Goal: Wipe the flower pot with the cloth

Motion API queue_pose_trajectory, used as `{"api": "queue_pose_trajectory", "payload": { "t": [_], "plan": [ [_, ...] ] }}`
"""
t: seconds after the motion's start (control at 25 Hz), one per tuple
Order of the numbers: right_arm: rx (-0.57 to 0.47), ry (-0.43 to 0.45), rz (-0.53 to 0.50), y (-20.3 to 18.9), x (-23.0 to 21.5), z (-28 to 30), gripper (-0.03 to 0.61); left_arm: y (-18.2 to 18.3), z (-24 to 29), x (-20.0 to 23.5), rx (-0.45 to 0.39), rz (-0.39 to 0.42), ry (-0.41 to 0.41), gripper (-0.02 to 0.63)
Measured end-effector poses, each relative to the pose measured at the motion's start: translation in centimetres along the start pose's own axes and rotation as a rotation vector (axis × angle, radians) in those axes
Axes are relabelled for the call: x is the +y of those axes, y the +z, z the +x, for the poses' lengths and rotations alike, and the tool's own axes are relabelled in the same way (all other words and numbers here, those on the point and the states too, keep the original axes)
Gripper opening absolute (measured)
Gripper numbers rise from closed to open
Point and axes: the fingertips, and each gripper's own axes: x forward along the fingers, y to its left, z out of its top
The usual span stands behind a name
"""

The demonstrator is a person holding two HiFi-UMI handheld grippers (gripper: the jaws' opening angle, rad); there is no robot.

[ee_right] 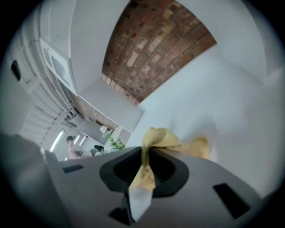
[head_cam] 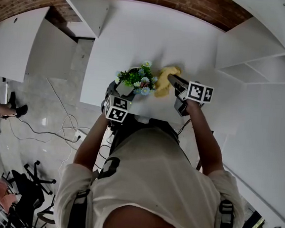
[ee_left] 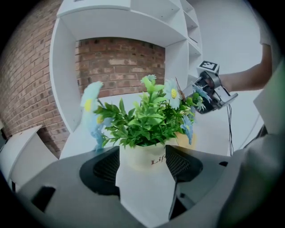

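A small white flower pot [ee_left: 141, 156] with green leaves and pale blue flowers [head_cam: 138, 79] stands near the front edge of the white table [head_cam: 140, 31]. My left gripper [ee_left: 142, 164] is shut on the pot, one pad against each side. In the head view this gripper [head_cam: 120, 95] is just below the plant. My right gripper [ee_right: 146, 156] is shut on a yellow cloth [ee_right: 174, 143], a fold pinched between its jaws and the rest bunched beyond them. In the head view the cloth [head_cam: 166, 79] hangs beside the plant's right side, at the tip of the right gripper [head_cam: 172, 79].
White shelving [head_cam: 266, 57] stands to the right of the table and a brick wall [head_cam: 182, 0] runs behind it. A white cabinet [head_cam: 15, 40] stands at the left. Cables [head_cam: 57, 128] and a chair base [head_cam: 35, 176] lie on the floor to the left.
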Motion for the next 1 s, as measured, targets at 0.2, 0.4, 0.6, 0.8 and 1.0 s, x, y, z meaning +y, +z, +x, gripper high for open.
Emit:
{"api": "queue_pose_trajectory", "payload": {
  "t": [0.2, 0.4, 0.6, 0.8, 1.0],
  "plan": [
    [-0.056, -0.147, -0.389, 7.5, 2.3, -4.8, 0.064, 0.4, -2.7, 3.2, -0.035, -0.055, 0.063, 0.334],
    [0.116, -0.224, -0.601, 3.7, 0.1, -2.3, 0.068, 0.2, -7.4, 7.5, -0.072, -0.071, 0.173, 0.334],
    [0.321, -0.389, -0.652, -3.0, -6.8, 0.2, 0.287, -0.5, -11.1, 9.4, -0.076, -0.116, 0.145, 0.334],
    [0.22, -0.399, -0.589, -2.6, -6.4, -2.1, 0.334, -0.8, -11.9, 7.7, -0.114, -0.187, 0.05, 0.275],
    [0.061, -0.241, -0.5, -0.9, 1.4, -3.1, 0.303, 0.2, -12.2, 6.6, -0.194, -0.264, -0.044, 0.235]
  ]
}}
